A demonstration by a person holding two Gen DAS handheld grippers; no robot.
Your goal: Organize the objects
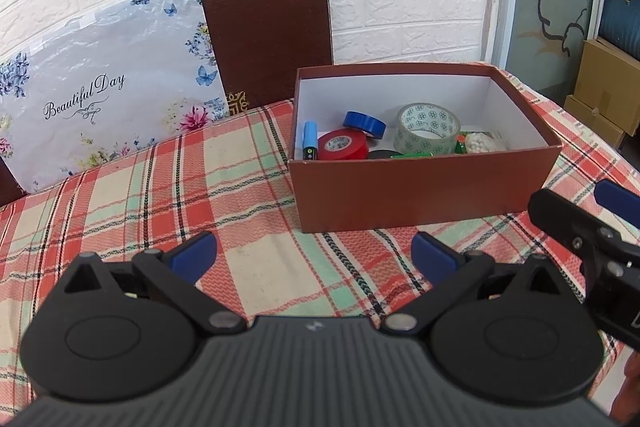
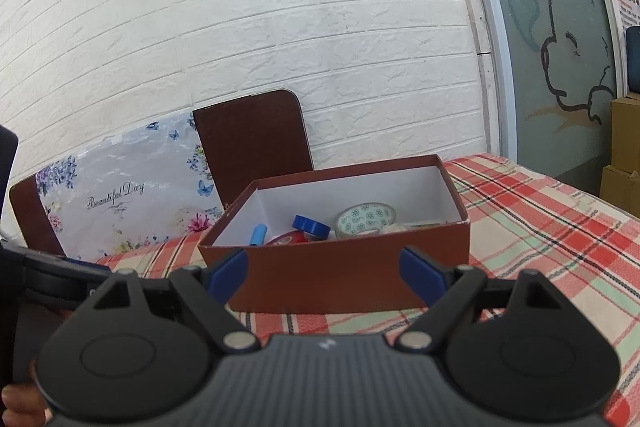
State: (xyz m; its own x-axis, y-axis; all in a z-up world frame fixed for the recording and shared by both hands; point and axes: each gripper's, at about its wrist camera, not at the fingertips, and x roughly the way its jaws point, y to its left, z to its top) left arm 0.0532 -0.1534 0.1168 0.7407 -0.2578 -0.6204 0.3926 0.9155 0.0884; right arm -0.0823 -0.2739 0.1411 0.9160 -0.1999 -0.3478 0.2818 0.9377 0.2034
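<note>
A brown open box stands on the plaid tablecloth. Inside lie a red tape roll, a blue tape roll, a clear patterned tape roll, a blue marker, a black roll, a green item and a packet of white beads. My left gripper is open and empty, in front of the box. My right gripper is open and empty, close to the box front; it also shows at the right edge of the left wrist view.
A brown board and a floral "Beautiful Day" panel lean on the white brick wall behind the table. Cardboard boxes stand on the floor at the right. The table edge runs along the right side.
</note>
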